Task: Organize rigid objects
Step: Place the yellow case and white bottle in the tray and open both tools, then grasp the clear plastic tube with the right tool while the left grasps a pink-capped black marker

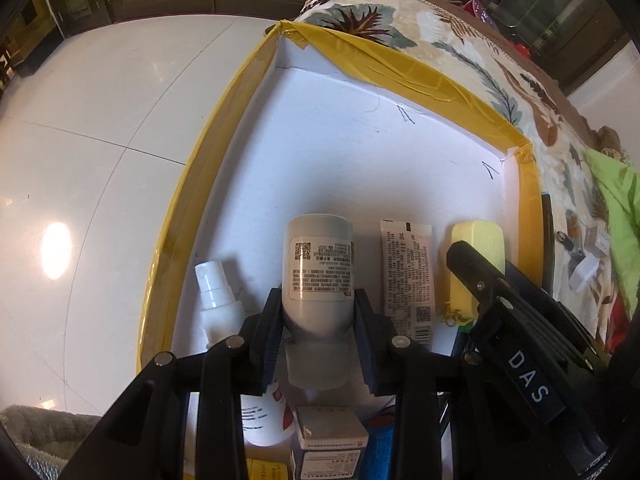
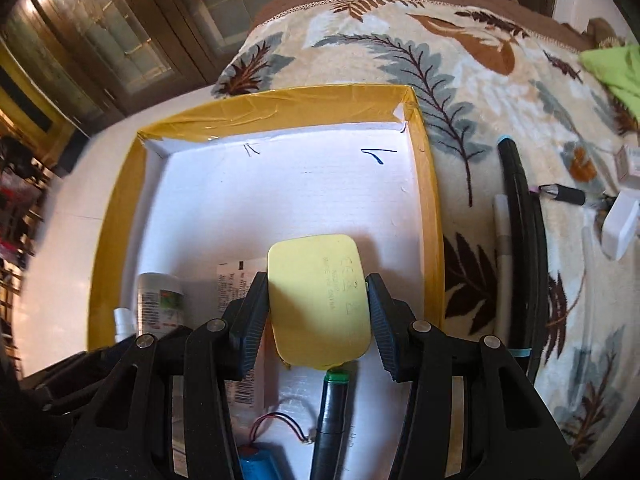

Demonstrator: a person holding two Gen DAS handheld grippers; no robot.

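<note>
Grey bottle (image 1: pixel 318 276): your left gripper (image 1: pixel 319 332) holds it low in the centre of the left wrist view, both pads pressed on the bottle's lower body, its labelled side facing the camera. The bottle points up the frame over the white floor of the yellow-rimmed box (image 1: pixel 224 132).

To its left in that view a white spray bottle (image 1: pixel 218 300) lies on the box floor. To its right lies a flat printed sachet (image 1: pixel 409 276), and beyond that the pale yellow case (image 1: pixel 478 252). Part of your right gripper (image 1: pixel 520 320) crosses the lower right of that frame. At the bottom edge, a small grey-topped carton (image 1: pixel 330 436) sits beneath the held bottle.

In the right wrist view, your right gripper (image 2: pixel 318 320) pinches the pale yellow case (image 2: pixel 318 300) by its two long sides, centre of the frame, inside the box (image 2: pixel 280 110) near its right wall. Below the case, toward the bottom of the frame, lie a dark pen with a green end (image 2: pixel 334 412) and a blue battery cell (image 2: pixel 264 462) with red and black leads.

Right of the box, on the leaf-patterned blanket (image 2: pixel 460 64), a long black tube (image 2: pixel 520 240) lies lengthwise. A white plug-shaped block (image 2: pixel 620 224) sits at the right edge.
</note>
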